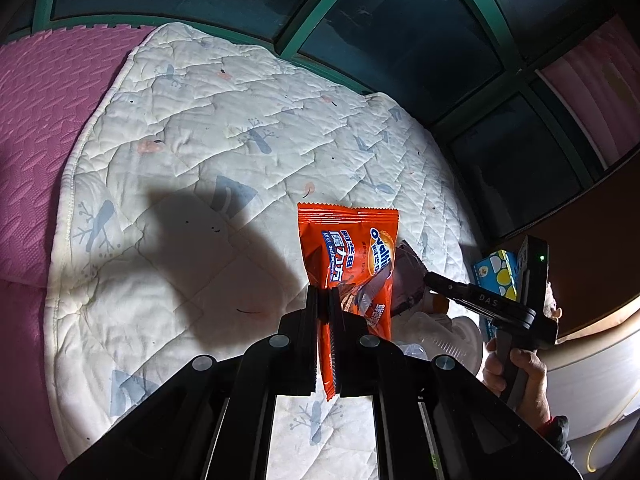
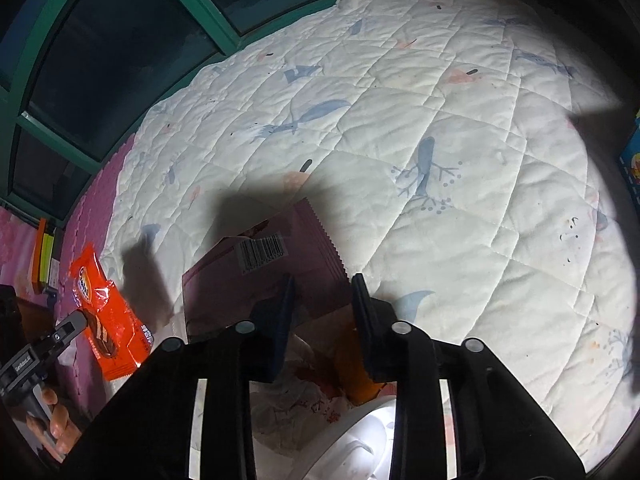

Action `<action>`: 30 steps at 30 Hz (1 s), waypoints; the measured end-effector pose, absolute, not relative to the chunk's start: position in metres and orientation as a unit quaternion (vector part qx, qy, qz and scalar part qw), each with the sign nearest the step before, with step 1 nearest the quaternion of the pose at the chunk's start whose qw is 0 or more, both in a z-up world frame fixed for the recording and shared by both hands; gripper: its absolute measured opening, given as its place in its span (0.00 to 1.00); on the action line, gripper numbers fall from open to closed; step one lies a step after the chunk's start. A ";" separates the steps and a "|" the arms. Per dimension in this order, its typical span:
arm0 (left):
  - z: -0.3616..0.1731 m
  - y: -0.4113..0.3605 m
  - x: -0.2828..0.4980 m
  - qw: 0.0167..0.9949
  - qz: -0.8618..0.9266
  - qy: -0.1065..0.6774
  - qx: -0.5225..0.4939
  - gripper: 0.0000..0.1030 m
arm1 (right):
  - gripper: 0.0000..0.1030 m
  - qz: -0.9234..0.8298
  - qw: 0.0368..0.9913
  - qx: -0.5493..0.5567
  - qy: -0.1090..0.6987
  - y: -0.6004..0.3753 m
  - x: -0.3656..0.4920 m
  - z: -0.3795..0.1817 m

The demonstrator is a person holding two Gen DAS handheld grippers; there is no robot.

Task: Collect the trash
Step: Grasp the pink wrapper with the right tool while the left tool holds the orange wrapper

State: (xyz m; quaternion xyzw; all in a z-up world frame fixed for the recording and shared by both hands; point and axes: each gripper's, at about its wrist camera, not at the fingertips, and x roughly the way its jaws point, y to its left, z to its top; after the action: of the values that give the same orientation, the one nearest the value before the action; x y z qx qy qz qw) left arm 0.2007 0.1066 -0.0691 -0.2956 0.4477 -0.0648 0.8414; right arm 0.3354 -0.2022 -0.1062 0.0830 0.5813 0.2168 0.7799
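Left hand-held gripper [image 1: 323, 300]: fingers pressed together on the lower edge of the orange Ovaltine wrapper [image 1: 352, 256], which stands up from the grip above the quilt [image 1: 192, 128].
Right hand-held gripper [image 2: 323, 300]: fingers spread apart, with nothing between them; the purple wrapper [image 2: 256, 280] lies just ahead of and under the left finger, on top of the pile.
Readable writing: "Ovaltine" in white on the orange wrapper, with Chinese characters on a blue band (small print too fine to read); a barcode label [image 2: 262, 250] on the purple wrapper, digits blurred; "DAS" on the right tool's arm seen from the left wrist view.
Hidden or cut off: the orange wrapper's bottom edge runs behind the left fingers; the purple wrapper's near end is covered by the right gripper body.
Hard to make out: a white container [image 2: 360, 440] below the right gripper holds crumpled white paper [image 2: 292, 396] and an orange piece [image 2: 352, 376], its kind unclear.
Surroundings: quilt with blue and pink prints over a pink foam mat [image 1: 44, 128]; dark green-framed windows [image 1: 400, 32]; a blue patterned box [image 1: 498, 272], partly blocked.
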 end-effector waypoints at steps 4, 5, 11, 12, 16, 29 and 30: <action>-0.069 0.108 0.200 0.841 -0.064 0.447 -0.298 0.05 | 0.14 0.217 0.791 0.073 0.568 -0.199 0.330 -0.099; -0.068 0.108 0.199 0.841 -0.063 0.447 -0.297 0.05 | 0.13 0.220 0.792 0.074 0.565 -0.199 0.329 -0.097; -0.066 0.112 0.196 0.842 -0.060 0.444 -0.300 0.05 | 0.07 0.224 0.804 0.085 0.545 -0.196 0.327 -0.084; -0.065 0.112 0.196 0.842 -0.060 0.443 -0.302 0.05 | 0.07 0.224 0.805 0.088 0.542 -0.196 0.328 -0.082; -0.060 0.113 0.195 0.843 -0.063 0.440 -0.302 0.05 | 0.05 0.223 0.815 0.102 0.526 -0.197 0.325 -0.070; -0.027 0.091 0.189 0.853 -0.097 0.417 -0.298 0.05 | 0.03 0.205 0.870 0.111 0.434 -0.227 0.293 0.001; -0.023 0.088 0.188 0.855 -0.100 0.415 -0.296 0.05 | 0.03 0.205 0.873 0.112 0.428 -0.231 0.290 0.006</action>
State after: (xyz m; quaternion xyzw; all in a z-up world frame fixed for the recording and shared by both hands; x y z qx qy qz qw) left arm 0.1883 0.0881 -0.0232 -0.2960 0.4145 -0.1004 0.8547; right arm 0.2904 -0.2305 0.0063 0.1122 0.4279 0.2049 0.8731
